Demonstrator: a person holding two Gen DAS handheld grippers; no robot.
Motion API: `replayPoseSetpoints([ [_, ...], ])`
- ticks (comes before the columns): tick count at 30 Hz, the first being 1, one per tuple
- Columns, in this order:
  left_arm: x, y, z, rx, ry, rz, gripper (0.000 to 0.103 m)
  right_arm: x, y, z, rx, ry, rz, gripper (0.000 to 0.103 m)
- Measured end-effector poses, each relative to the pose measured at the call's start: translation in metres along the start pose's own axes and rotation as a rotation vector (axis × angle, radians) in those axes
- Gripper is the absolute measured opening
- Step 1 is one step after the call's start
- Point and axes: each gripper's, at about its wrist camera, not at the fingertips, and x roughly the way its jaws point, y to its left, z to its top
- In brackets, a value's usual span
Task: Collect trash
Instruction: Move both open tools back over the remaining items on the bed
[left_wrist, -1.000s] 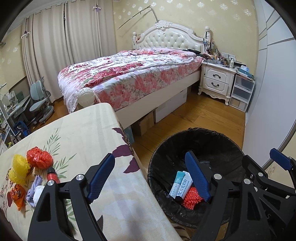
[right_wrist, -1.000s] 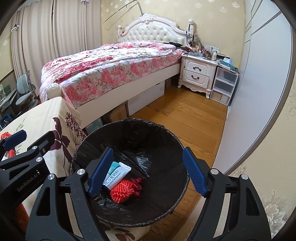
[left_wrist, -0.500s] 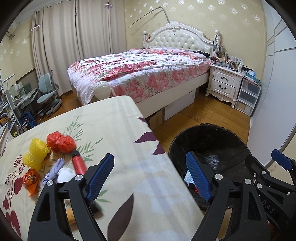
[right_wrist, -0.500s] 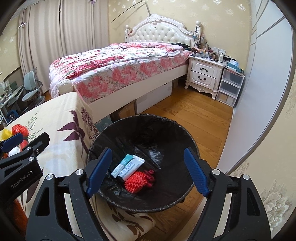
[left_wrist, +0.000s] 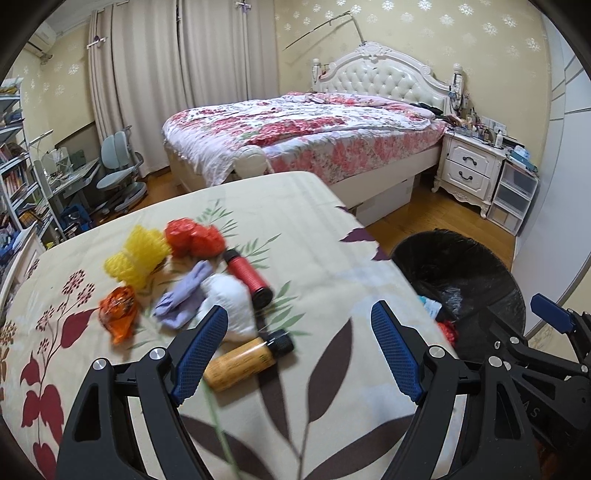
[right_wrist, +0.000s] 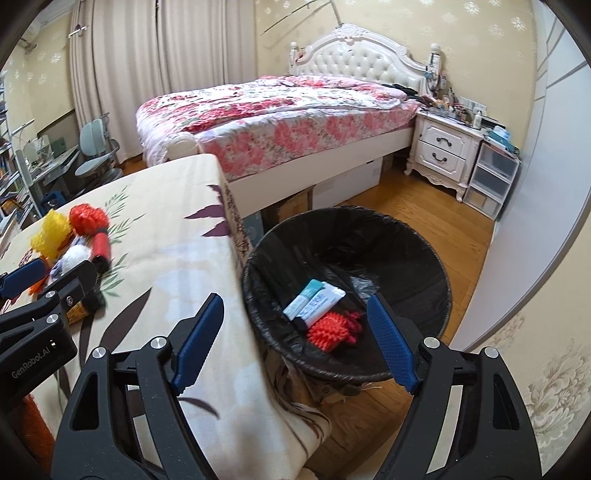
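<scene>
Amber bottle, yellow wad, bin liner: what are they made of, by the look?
Amber bottle: probably plastic, semi-glossy, black screw cap; blur leaves glass possible. Yellow wad: looks like foam netting, matte, a ribbed open mesh. Bin liner: thin black plastic film, glossy, creased and folded over the rim.

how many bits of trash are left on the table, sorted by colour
Red: 2, a crumpled net and a tube
Yellow: 1, a foam net
Orange: 1, a wrapper
Purple: 1, a cloth
White: 1, a wad
Amber: 1, a bottle
Total: 7
</scene>
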Motion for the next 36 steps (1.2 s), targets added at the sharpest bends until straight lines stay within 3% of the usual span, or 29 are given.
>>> replayPoseSetpoints([
  [22,-0.009,0.125,-0.034,-0.143,0.050,0.185,0.080,0.001,0.106,-0.010,-0.173,0.035,0.151,0.078],
  [36,-0.003,0.190,-0.046,-0.251,0.086,0.250,0.080,0.029,0.141,-0.010,-0.222,0.096,0.135,0.078],
])
